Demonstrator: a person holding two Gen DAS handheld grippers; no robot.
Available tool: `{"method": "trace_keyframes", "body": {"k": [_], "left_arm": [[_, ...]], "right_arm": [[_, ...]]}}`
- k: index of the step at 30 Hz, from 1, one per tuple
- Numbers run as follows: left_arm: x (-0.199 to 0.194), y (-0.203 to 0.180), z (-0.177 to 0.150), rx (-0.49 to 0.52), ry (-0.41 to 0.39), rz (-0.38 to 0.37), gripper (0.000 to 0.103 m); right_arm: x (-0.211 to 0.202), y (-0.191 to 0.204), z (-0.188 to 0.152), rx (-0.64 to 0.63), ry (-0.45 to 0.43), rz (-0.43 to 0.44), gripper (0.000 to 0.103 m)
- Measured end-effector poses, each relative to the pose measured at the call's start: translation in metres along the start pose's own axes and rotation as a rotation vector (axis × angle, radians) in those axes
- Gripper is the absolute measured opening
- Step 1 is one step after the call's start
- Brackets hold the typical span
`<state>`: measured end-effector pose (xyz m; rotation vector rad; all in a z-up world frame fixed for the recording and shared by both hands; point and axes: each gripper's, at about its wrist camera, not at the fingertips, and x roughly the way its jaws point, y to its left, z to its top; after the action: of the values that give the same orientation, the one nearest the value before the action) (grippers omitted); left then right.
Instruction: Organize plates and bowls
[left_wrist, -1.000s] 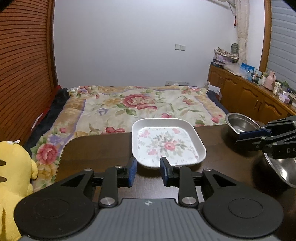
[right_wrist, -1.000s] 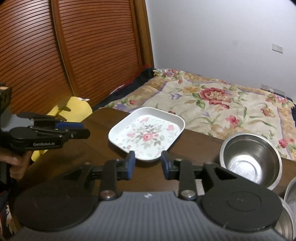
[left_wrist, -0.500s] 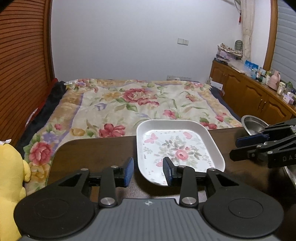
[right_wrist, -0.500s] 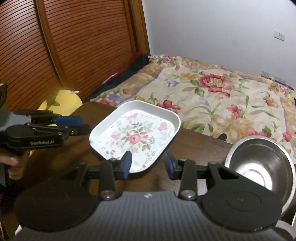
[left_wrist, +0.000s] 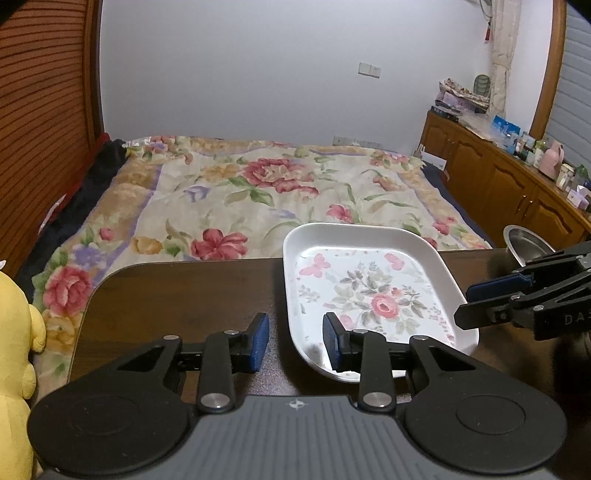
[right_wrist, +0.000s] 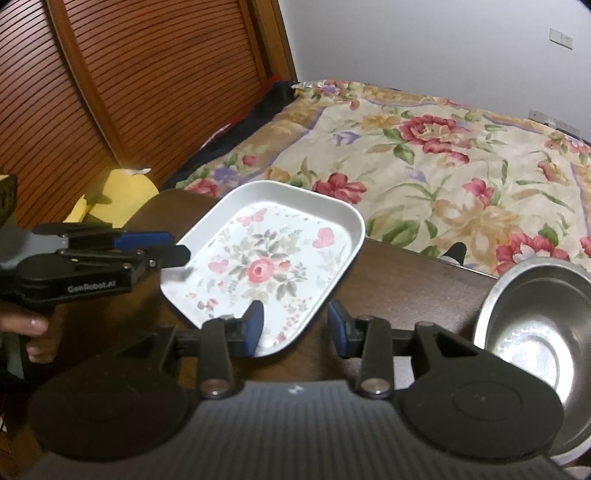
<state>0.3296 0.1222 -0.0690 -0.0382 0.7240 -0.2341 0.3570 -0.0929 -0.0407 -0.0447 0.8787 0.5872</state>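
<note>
Treat floral plate (right_wrist: 273, 266) on table (left_wrist: 177, 295) as rigid, light, slick; grip raised rim at opposite edges, left gripper (left_wrist: 295, 341) and right gripper (right_wrist: 295, 326) jaws parted, empty.

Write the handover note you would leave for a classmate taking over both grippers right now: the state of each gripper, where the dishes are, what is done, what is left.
Left gripper: open, holding nothing, straddling the near left edge of the floral plate.
Right gripper: open, holding nothing, straddling the plate's near right edge.
Dishes: the plate lies flat on the dark table near its far edge. A steel bowl sits to its right, apart from it.
Done: nothing is gripped or stacked yet.
Left: close on the plate's rim, then probably gather plate and bowl together.
</note>
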Motion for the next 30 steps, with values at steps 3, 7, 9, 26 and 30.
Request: {"method": "trace_keyframes", "body": {"k": [3, 7, 9, 26, 30], "left_arm": [[0.004, 0.001, 0.0, 0.0, 0.006, -0.004, 0.034], [0.008, 0.002, -0.001, -0.002, 0.012, -0.012, 0.03], [0.01, 0.003, -0.002, -0.005, 0.017, -0.015, 0.024], [0.005, 0.002, -0.004, -0.02, 0.039, -0.028, 0.012], [-0.005, 0.001, -0.004, -0.025, 0.038, -0.037, 0.013]], "right_arm": [[0.004, 0.001, 0.003, -0.013, 0.015, -0.003, 0.04], [0.01, 0.002, 0.007, -0.034, 0.041, -0.016, 0.037], [0.013, 0.0, 0.009, -0.042, 0.049, -0.024, 0.031], [0.02, 0.0, 0.011, -0.085, 0.112, -0.006, 0.019], [0.016, -0.001, 0.007, -0.08, 0.109, 0.01, 0.019]]}}
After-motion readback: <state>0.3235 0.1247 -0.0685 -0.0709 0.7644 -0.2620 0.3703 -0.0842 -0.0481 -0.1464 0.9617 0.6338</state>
